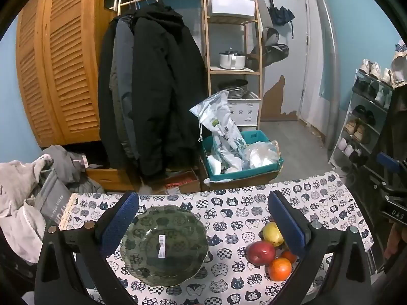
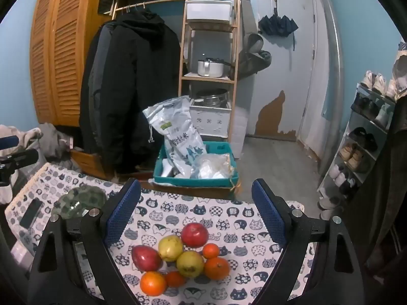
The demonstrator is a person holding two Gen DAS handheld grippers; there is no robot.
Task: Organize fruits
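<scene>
Nothing is gathered yet: both the left tongs (image 1: 203, 218) and right tongs (image 2: 195, 208) gape wide and empty. The scalloped green glass bowl (image 1: 164, 245), seemingly empty, sits toward the bench's left edge; the next move calls for closing on the round red apple (image 2: 194, 234).

Pale blue walls (image 2: 15, 58); grey floor (image 2: 274, 167). Orange louvred wooden wardrobe (image 2: 58, 58) at left, open bamboo shelf unit (image 2: 188, 58) centre, white door (image 2: 287, 58) w/ peeling paint, metal shoe rack (image 2: 361, 147) at right.

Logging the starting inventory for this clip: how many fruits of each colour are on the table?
Red: 2
Yellow-green: 2
Orange: 4
Total: 8, all piled on the cat-print tablecloth; none in the green bowl.
</scene>
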